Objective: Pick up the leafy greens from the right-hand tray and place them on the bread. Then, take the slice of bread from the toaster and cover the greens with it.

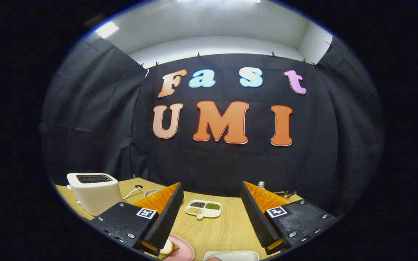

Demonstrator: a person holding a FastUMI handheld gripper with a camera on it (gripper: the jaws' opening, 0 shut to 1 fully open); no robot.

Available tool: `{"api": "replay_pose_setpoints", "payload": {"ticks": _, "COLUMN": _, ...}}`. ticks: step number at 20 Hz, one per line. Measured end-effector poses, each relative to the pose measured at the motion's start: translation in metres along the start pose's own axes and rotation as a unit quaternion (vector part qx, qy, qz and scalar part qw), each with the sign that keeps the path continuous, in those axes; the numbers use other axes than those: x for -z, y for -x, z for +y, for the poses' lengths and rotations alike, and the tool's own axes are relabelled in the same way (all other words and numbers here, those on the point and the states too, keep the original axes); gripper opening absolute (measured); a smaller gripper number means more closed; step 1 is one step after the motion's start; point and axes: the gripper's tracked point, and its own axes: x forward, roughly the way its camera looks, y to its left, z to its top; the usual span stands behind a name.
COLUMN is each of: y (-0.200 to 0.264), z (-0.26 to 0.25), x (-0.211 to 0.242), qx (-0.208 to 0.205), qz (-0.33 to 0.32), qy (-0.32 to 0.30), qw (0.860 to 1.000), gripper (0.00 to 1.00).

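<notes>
**Inspector:** State the gripper's condition.

**Operator:** My gripper (212, 214) stands with its fingers spread wide and nothing between them. It hangs above the wooden table (223, 228).

**Inspector:** Which step is in hand?

**Operator:** By my judgement, the first one, with the greens not yet taken. The pink plate (183, 250) lies under my left finger, carrying what looks like bread (167, 248) with something green at its edge. The white tray (230, 256) sits just below, between the fingers. The next move calls for tipping down toward that tray.

**Inspector:** And the toaster?

**Operator:** The toaster (94, 192) stands beyond my left finger, well apart from the plate.

**Inspector:** Anything obscured?

**Operator:** The tray's contents are cut off. I cannot tell whether a slice sits in the toaster's slot. A divided dish (203, 209) lies ahead.
</notes>
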Motion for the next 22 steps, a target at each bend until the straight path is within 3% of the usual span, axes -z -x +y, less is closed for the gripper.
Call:
{"api": "replay_pose_setpoints", "payload": {"ticks": 7, "y": 0.003, "z": -0.008, "x": -0.008, "qx": 0.022, "qz": -0.014, "qy": -0.003, "qw": 1.000, "gripper": 0.95}}
{"api": "replay_pose_setpoints", "payload": {"ticks": 12, "y": 0.006, "z": -0.008, "x": -0.011, "qx": 0.012, "qz": -0.012, "qy": -0.020, "qw": 1.000, "gripper": 0.95}}
{"api": "replay_pose_setpoints", "payload": {"ticks": 22, "y": 0.021, "z": -0.031, "x": -0.021, "qx": 0.037, "qz": -0.014, "qy": 0.005, "qw": 0.999, "gripper": 0.95}}
